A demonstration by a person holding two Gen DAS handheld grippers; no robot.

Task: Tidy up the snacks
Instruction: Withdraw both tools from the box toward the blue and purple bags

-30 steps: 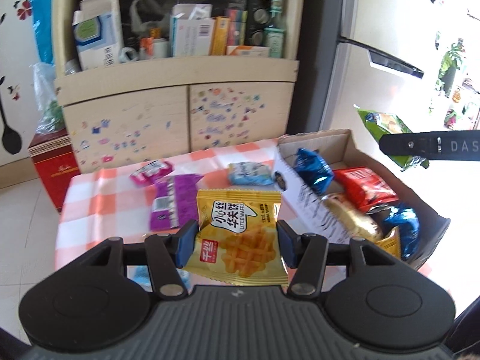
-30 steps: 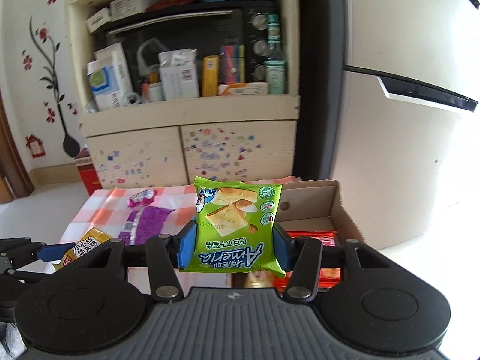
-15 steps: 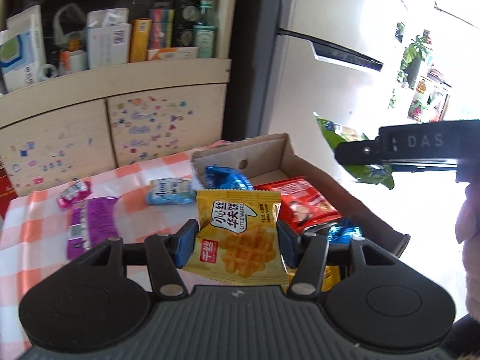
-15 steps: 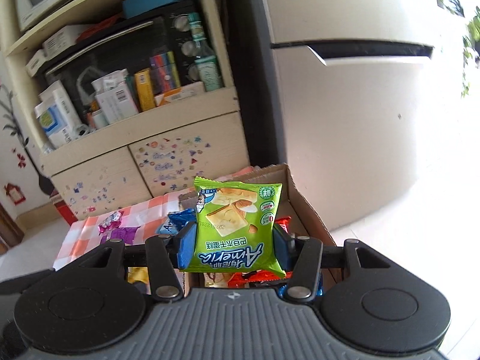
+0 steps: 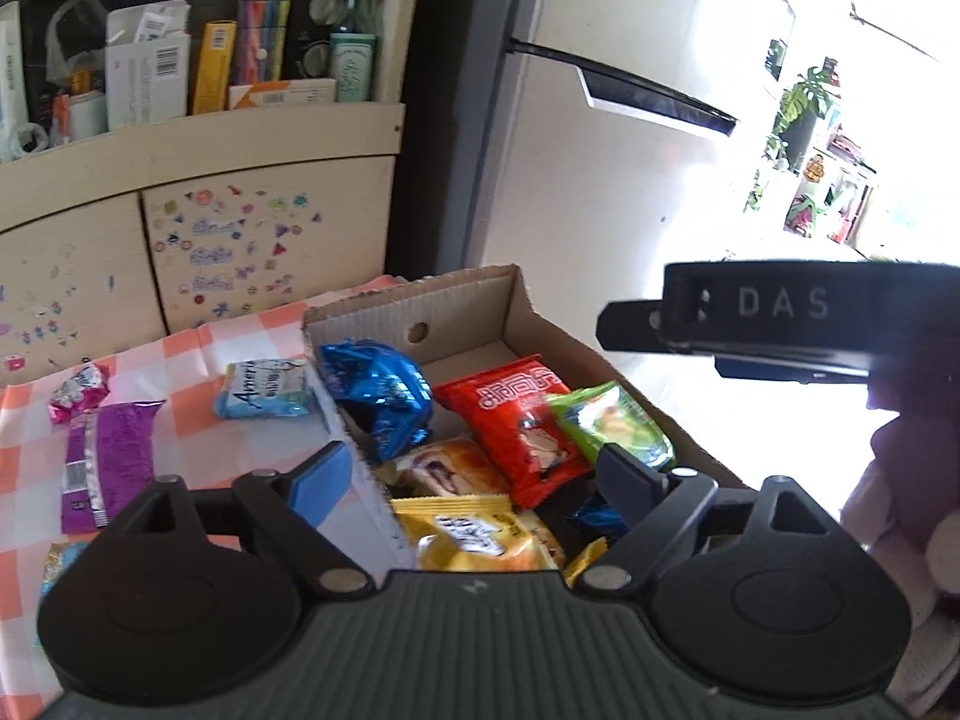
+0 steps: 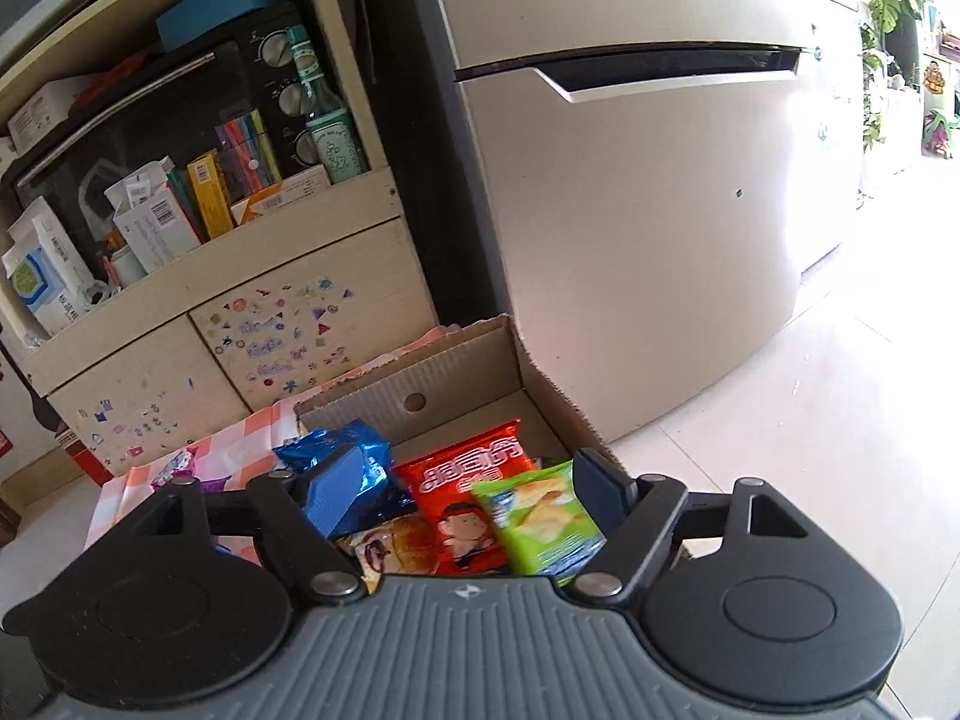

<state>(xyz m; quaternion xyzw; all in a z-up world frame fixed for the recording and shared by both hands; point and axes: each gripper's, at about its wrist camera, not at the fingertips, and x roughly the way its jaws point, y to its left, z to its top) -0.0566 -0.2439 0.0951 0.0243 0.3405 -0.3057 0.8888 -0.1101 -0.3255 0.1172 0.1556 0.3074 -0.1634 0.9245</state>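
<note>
A cardboard box (image 5: 456, 300) (image 6: 456, 354) at the table's right end holds several snack packs. My left gripper (image 5: 474, 471) hangs over it, jaws opening and holding nothing; the yellow waffle pack (image 5: 474, 531) lies in the box just below. My right gripper (image 6: 474, 486) is also over the box with jaws opening; the green cracker pack (image 6: 540, 519) (image 5: 609, 423) lies loose beside a red pack (image 6: 468, 492) (image 5: 516, 420) and a blue foil pack (image 5: 378, 396) (image 6: 327, 447). The right gripper's black body (image 5: 780, 324) shows at the right of the left wrist view.
On the orange-checked cloth (image 5: 192, 354) lie a light-blue pack (image 5: 264, 396), a purple pack (image 5: 102, 462) and a small pink pack (image 5: 78, 390). Behind stand a sticker-covered cabinet (image 5: 264, 228) with a cluttered shelf and a refrigerator (image 6: 630, 210). A hand (image 5: 906, 468) is at the right.
Both grippers have opened and let go: the yellow waffle pack and the green cracker pack now lie in the box. The left gripper moved right, over the box.
</note>
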